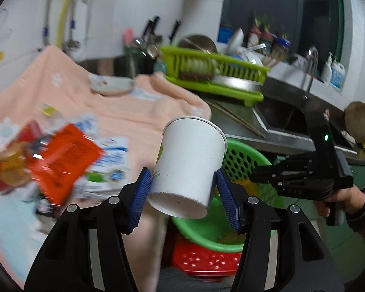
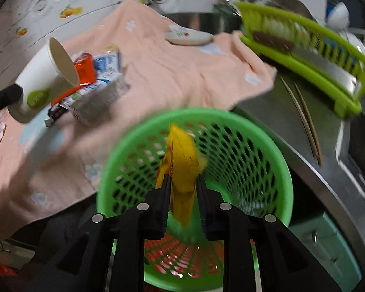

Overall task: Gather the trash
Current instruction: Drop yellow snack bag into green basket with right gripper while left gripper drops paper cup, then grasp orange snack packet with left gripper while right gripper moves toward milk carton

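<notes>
The white paper cup (image 1: 189,168) is sitting tilted between the blue pads (image 1: 141,194) of the left gripper (image 1: 182,194), clamped at its base, over the near edge of the peach towel (image 1: 138,112). To the right, the right gripper (image 2: 183,192) is pinching a crumpled yellow wrapper (image 2: 182,163) above the green mesh plastic basket (image 2: 283,170). An orange foil packet (image 1: 65,160) is lying on the towel at left.

One paper cup (image 1: 188,168), one green mesh basket (image 2: 265,150), one yellow wrapper (image 2: 182,168). One orange packet (image 1: 65,163) on the pink towel (image 1: 124,112) — beside it two blue-and-white cartons (image 2: 107,65), as far as I can tell in the blur. One small plate (image 2: 189,37), one lime dish rack (image 1: 214,73), two chopsticks (image 2: 304,119) — and two grippers, left (image 1: 183,198) and right (image 2: 183,194).
</notes>
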The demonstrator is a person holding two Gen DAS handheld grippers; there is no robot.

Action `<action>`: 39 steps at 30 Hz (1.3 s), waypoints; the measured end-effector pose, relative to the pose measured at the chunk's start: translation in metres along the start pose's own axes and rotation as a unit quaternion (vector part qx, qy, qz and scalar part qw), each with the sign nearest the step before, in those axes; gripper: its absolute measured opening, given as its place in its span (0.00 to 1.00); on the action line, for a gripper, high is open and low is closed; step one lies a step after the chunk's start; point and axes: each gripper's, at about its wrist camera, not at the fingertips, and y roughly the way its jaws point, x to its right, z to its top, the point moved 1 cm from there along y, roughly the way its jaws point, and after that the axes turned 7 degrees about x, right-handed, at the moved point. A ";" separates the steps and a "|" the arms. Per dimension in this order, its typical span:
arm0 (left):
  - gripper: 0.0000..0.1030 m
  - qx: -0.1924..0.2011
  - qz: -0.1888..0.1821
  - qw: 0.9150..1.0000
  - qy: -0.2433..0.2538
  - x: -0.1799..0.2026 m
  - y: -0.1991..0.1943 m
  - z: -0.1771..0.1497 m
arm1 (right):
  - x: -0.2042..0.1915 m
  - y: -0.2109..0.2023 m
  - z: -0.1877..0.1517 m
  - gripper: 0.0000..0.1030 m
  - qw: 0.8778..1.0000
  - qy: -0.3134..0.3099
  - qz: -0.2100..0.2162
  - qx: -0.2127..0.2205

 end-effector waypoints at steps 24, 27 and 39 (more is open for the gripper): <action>0.70 -0.006 0.062 0.998 -0.023 -0.016 -0.003 -0.003 | 0.001 -0.026 0.020 0.64 0.999 0.007 0.020 0.048; 0.72 0.012 0.105 0.994 -0.020 -0.041 -0.022 0.007 | -0.015 -0.023 0.029 0.68 0.998 -0.004 0.031 0.055; 0.74 0.005 0.162 0.985 -0.056 -0.146 -0.032 0.033 | -0.071 -0.006 0.065 0.73 0.994 -0.037 0.085 0.066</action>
